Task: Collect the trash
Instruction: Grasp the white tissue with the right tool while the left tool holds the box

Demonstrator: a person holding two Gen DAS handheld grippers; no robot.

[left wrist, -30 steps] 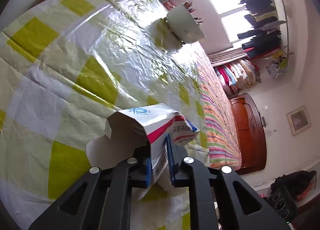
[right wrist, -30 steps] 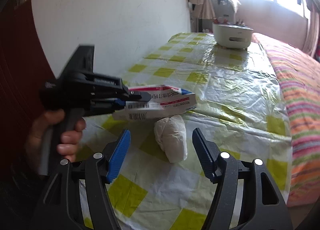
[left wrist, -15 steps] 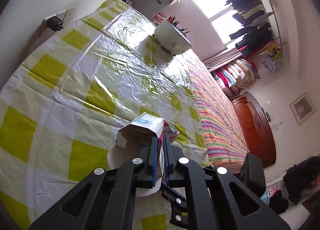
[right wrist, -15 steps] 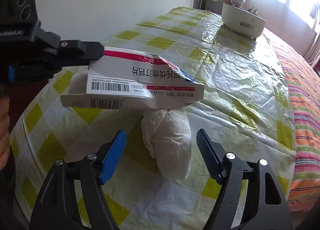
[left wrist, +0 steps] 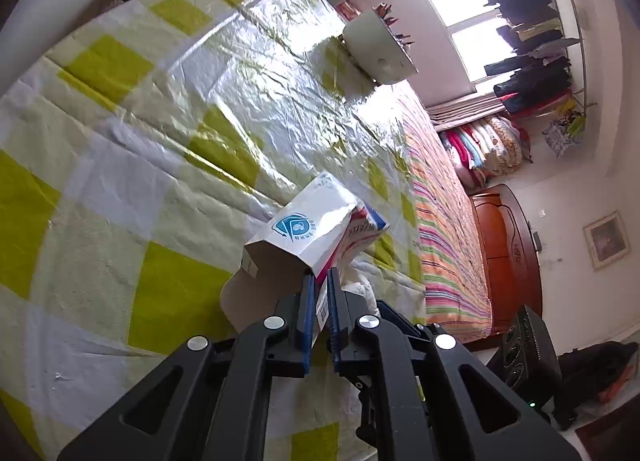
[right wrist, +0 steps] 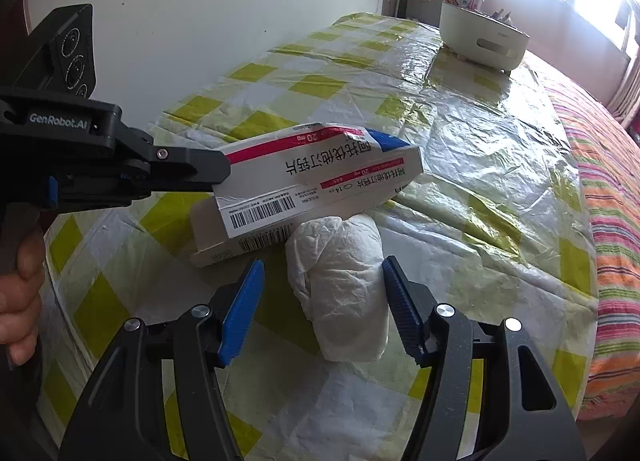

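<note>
The left gripper (left wrist: 319, 293) stays clamped on the medicine box (right wrist: 316, 177), held above the table (right wrist: 460, 133). The right gripper (right wrist: 322, 301) has dropped closer — its jaws, just narrowing, straddle the tissue wad (right wrist: 340, 281) without touching.

Tissue wad (right wrist: 340, 285) on table (right wrist: 480, 165); carton (right wrist: 316, 177) just above/behind wad; bowl (right wrist: 482, 43) far behind wad, bed (right wrist: 612, 197) right of wad

We see a flattened white medicine carton (right wrist: 316, 177) with red and blue bands, barcodes and an open end flap, lifted clear of the checked cloth and roughly level. Just beneath its far end lies a crumpled white tissue wad (right wrist: 340, 281) on the cloth.
</note>
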